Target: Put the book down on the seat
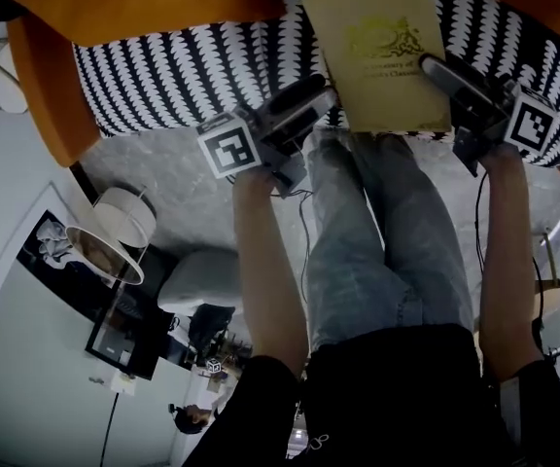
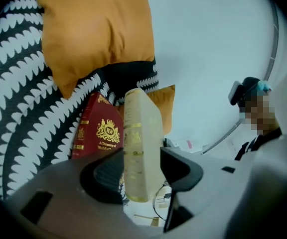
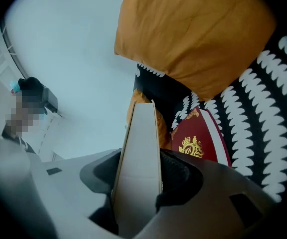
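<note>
left tool (image 2: 141, 172): jaws stand wide, both pads pressed on the covers of the cream book (image 2: 141, 128) at its spine edge. the gold bands on the spine face the camera.

right tool (image 3: 138, 183): jaws equally wide, clamped on the same book at the opposite, page edge (image 3: 138, 153).

head view: left tool (image 1: 309, 100) and right tool (image 1: 447, 71) hold the cream book (image 1: 382, 52) from either side. it lies flat with the cover up. a marker cube (image 1: 229, 144) rides on the left tool, and another (image 1: 531, 120) on the right.

book position: over the front part of the seat (image 1: 183, 66), which has a black-and-white leaf pattern. the near edge of the book lies about level with the seat's front edge. cannot tell whether the book rests on the fabric or hangs just above it.

further out: a red book (image 2: 96, 128) (image 3: 201, 143) with a gold crest lies on the seat beyond the cream one, close under an orange cushion (image 2: 93, 34) (image 3: 193, 34). a second orange cushion (image 1: 134, 3) sits at the seat's left end.

below the seat are the person's jeans (image 1: 377, 241) and grey floor (image 1: 183, 183). a white lamp (image 1: 115, 232) stands to the left.
</note>
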